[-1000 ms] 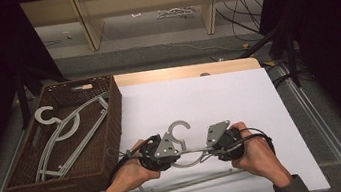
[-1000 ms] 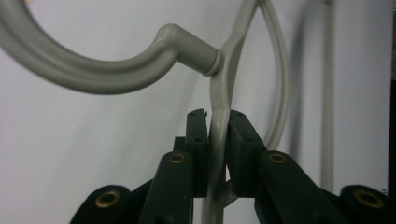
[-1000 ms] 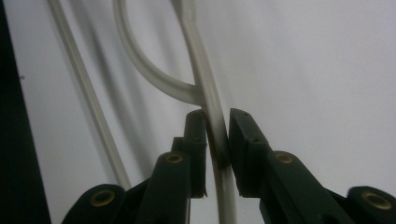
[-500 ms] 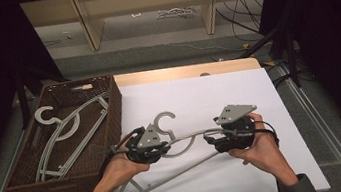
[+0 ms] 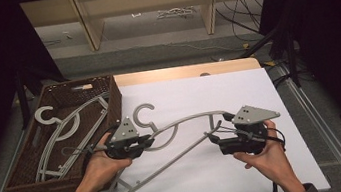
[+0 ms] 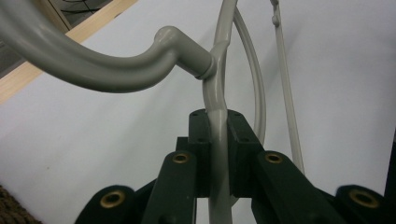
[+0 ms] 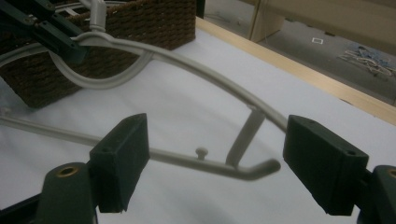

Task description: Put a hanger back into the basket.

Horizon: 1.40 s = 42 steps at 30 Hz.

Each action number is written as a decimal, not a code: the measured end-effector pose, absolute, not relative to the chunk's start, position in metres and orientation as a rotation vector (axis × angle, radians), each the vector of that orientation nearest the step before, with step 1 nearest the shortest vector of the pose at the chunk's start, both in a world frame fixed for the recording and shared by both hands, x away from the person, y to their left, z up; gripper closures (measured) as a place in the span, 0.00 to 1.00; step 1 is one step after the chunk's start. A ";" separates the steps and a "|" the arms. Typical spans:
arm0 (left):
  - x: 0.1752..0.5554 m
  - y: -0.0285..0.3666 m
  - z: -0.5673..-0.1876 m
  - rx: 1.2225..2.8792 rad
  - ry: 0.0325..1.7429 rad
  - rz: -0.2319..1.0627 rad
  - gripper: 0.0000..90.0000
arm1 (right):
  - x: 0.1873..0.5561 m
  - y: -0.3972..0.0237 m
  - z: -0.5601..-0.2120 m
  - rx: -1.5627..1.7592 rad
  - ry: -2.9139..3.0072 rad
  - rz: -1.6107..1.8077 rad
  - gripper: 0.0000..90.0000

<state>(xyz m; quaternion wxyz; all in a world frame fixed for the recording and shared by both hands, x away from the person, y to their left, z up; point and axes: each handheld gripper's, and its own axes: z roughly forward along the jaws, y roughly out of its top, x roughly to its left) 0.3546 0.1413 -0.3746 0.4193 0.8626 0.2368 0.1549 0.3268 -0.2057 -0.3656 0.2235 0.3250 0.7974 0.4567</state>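
A grey plastic hanger (image 5: 182, 122) hangs tilted over the white table sheet, its hook (image 5: 143, 114) pointing toward the basket. My left gripper (image 5: 150, 141) is shut on the hanger's arm just below the hook neck. The left gripper view has the pads clamped on that grey bar (image 6: 215, 93). My right gripper (image 5: 214, 143) is open and its jaws have just been opening. In the right gripper view the hanger's far end (image 7: 252, 170) lies loose between the wide pads (image 7: 122, 154), touching neither.
A brown wicker basket (image 5: 24, 179) at the left holds several more grey hangers (image 5: 69, 128). The white sheet (image 5: 238, 86) covers the table, with a wooden edge behind it. Shelving legs and cables stand beyond the table.
The right gripper has opened and let go of the hanger's end. The left gripper has carried the hanger left and up toward the basket, tilting it.
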 end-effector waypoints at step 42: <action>0.369 0.258 -0.286 1.915 0.797 0.543 0.91 | 0.293 -0.226 -0.432 1.028 2.155 1.397 0.22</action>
